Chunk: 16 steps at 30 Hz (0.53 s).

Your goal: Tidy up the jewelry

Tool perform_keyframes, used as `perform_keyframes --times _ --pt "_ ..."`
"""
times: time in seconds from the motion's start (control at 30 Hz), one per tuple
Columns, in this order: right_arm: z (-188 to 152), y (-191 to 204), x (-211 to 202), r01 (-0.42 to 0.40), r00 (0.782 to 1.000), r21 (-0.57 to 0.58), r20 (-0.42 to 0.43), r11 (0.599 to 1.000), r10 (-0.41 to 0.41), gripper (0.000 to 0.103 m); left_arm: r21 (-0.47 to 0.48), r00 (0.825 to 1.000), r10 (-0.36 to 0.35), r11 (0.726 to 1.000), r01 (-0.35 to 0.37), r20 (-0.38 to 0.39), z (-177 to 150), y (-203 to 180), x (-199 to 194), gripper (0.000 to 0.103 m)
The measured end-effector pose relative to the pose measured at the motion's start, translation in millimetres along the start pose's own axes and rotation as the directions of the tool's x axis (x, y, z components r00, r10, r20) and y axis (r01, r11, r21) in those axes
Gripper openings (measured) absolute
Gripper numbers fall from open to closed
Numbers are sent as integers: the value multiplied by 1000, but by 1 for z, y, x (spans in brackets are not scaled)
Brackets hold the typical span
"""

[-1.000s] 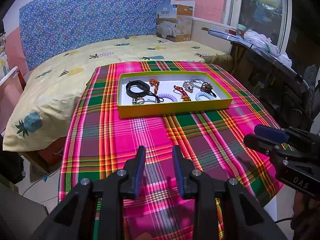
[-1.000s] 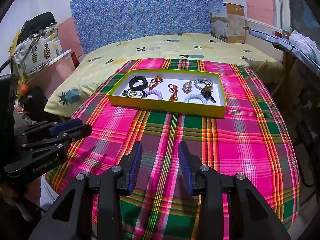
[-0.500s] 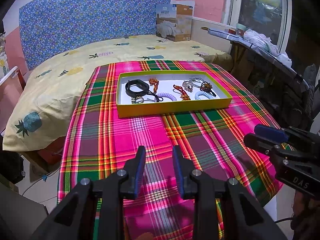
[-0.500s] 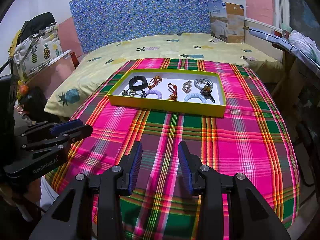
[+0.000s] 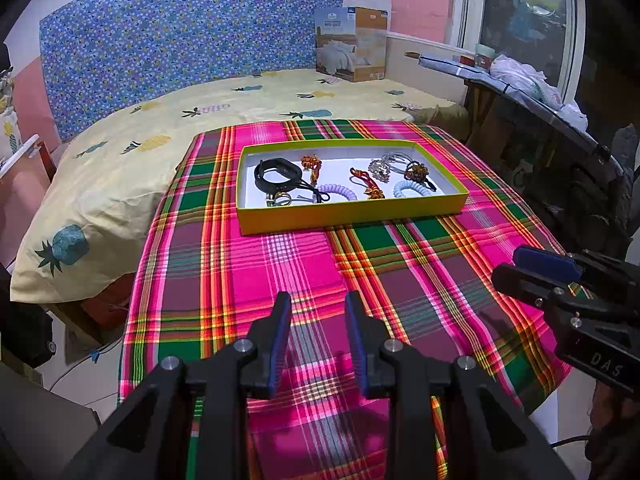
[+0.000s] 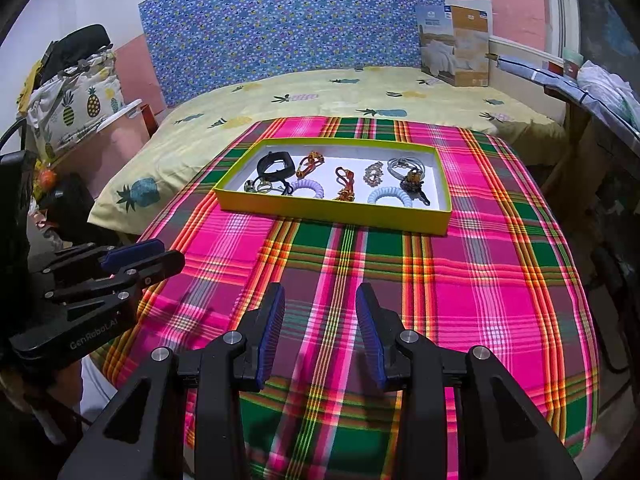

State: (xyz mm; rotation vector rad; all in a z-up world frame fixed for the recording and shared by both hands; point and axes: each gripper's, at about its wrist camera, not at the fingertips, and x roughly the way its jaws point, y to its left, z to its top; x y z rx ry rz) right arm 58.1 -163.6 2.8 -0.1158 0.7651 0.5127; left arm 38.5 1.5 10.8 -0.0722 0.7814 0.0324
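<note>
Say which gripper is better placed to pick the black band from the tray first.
Left, slightly. Both grippers hover open and empty over the cloth, short of the tray. The black band lies at the tray's left end, nearer the left gripper's side; the right would have to cross over.

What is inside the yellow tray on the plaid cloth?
The yellow tray holds a black band, a lilac coil tie, a pale blue coil tie, orange beaded pieces and silvery rings. Its near wall hides the floor's front strip.
</note>
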Motion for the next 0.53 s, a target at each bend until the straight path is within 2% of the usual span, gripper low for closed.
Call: perform_keyframes --times 0.53 --pt "1 -1 0 0 1000 2 -1 1000 0 38 11 1000 -1 1000 1 -12 0 -3 4 29"
